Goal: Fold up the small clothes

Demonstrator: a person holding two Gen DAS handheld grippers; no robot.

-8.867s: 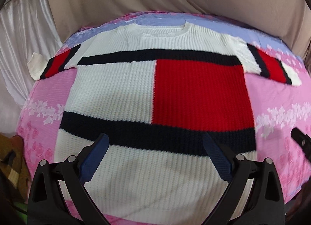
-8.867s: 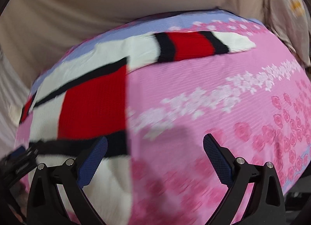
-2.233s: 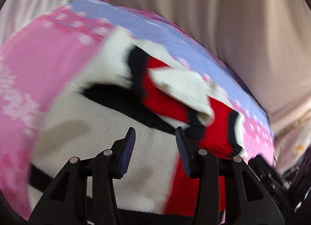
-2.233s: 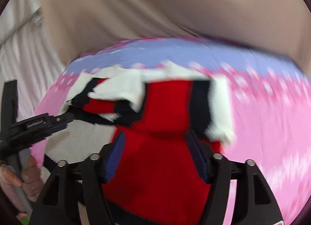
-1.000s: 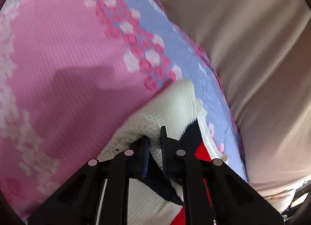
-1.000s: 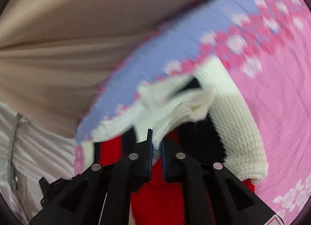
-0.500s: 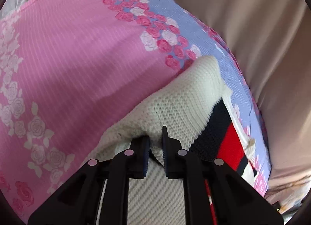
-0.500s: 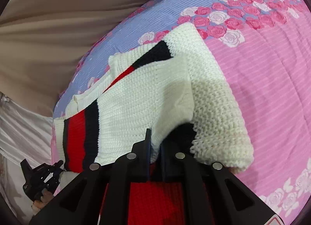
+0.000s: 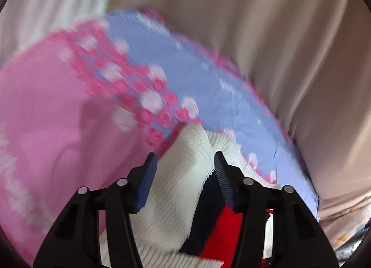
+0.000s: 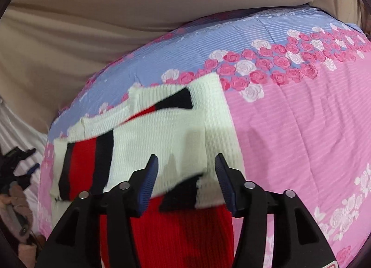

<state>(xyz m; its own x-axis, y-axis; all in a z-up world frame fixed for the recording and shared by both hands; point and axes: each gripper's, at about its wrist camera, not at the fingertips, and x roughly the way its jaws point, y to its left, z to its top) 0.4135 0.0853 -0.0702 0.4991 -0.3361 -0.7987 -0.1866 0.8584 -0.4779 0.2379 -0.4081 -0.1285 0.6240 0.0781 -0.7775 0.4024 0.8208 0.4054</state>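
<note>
A knit sweater [image 10: 162, 138] in white, red and navy lies on the bed, its sleeves folded in over the body. In the left wrist view its white shoulder corner [image 9: 185, 175] lies between the fingers of my left gripper [image 9: 184, 163], which is open just above it. My right gripper [image 10: 186, 167] is open over the sweater's right shoulder edge, with the folded white sleeve lying loose in front of it. The red and navy sleeve cuff [image 10: 81, 166] lies at the left.
A pink and lilac rose-print bedspread [image 10: 301, 129] covers the bed. A beige cloth backdrop [image 10: 139, 13] hangs behind it. The left gripper and the hand on it [image 10: 16, 175] show at the left edge of the right wrist view.
Both grippers were shut on the sweater's shoulder corners half a second ago. Now both have opened and let the fabric drop onto the bed.
</note>
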